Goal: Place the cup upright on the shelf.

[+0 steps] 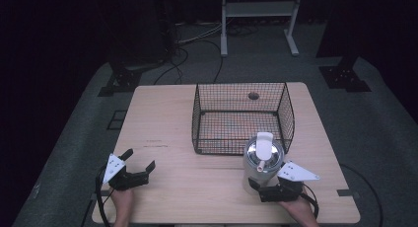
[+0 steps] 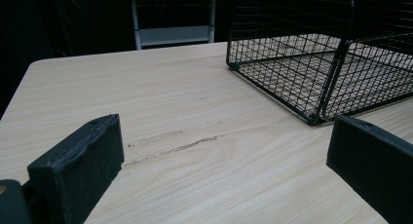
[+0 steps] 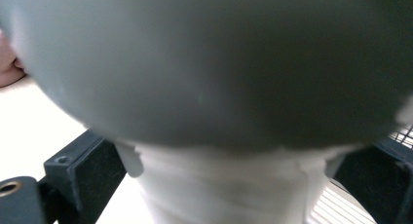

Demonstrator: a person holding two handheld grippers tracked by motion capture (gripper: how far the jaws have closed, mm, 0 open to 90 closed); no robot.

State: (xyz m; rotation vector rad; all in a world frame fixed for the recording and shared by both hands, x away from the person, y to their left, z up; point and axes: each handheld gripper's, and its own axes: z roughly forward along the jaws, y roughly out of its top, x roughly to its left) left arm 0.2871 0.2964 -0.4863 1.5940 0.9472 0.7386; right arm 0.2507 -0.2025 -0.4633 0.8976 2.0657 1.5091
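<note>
The right gripper's (image 1: 261, 187) jaws are pressed in on the lower white body of a tall bottle (image 1: 262, 160) — in the right gripper view a black jaw sits tight against each side of that pale cylinder (image 3: 229, 190), with the wider grey upper part looming just above them. The bottle stands upright near the table's (image 1: 162, 123) front right part, its shiny top and white flip cap facing up, just in front of the wire basket's (image 1: 241, 116) near right corner.

Over on the other side, the left gripper (image 1: 138, 164) has its jaws spread wide with nothing between them — only bare wood shows in the gap, marked by a few faint scuffs (image 2: 170, 143). It rests low by the front left of the table, well apart from the bottle, with the basket's corner (image 2: 316, 119) ahead of it.
</note>
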